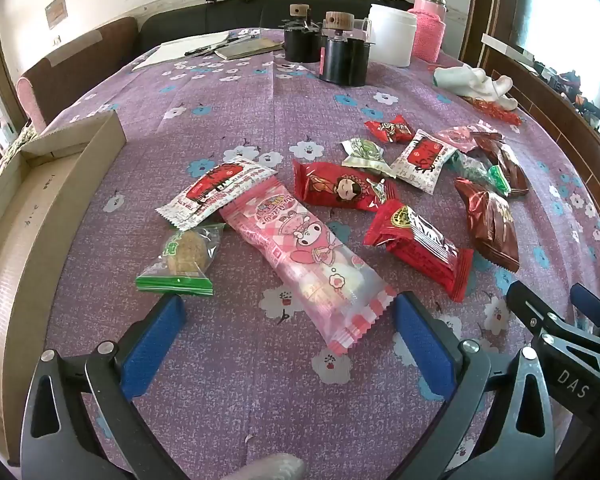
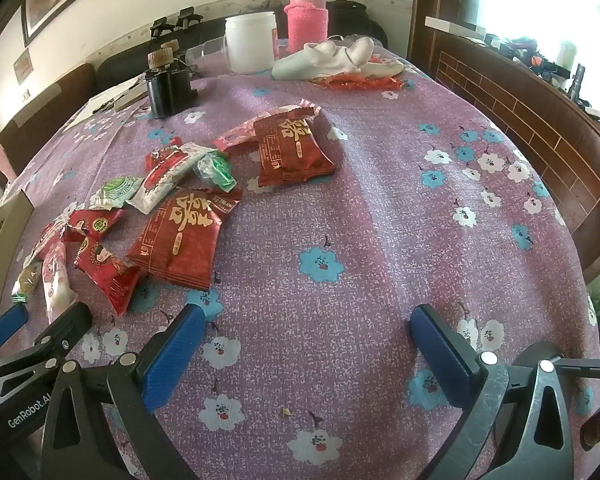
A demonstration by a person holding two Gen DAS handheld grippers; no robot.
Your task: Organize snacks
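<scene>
Left hand-held gripper point(image 1: 288, 332) held released around pink snack packet point(image 1: 306, 256), right hand-held gripper point(image 2: 304, 340) released over tabletop point(image 2: 380, 208), cardboard box point(image 1: 32, 216) seen at nine o'clock.

"DAS" is read in white letters on the black body of the right tool point(image 1: 572, 320) (seen from the left wrist view). "GenRobot.AI" is printed in white on the left tool point(image 2: 32, 320), its last letters cut by the frame edge. Large gold Chinese characters are carried by the dark red snack packet point(image 2: 180, 236); smaller print on the wrappers cannot be read.
</scene>
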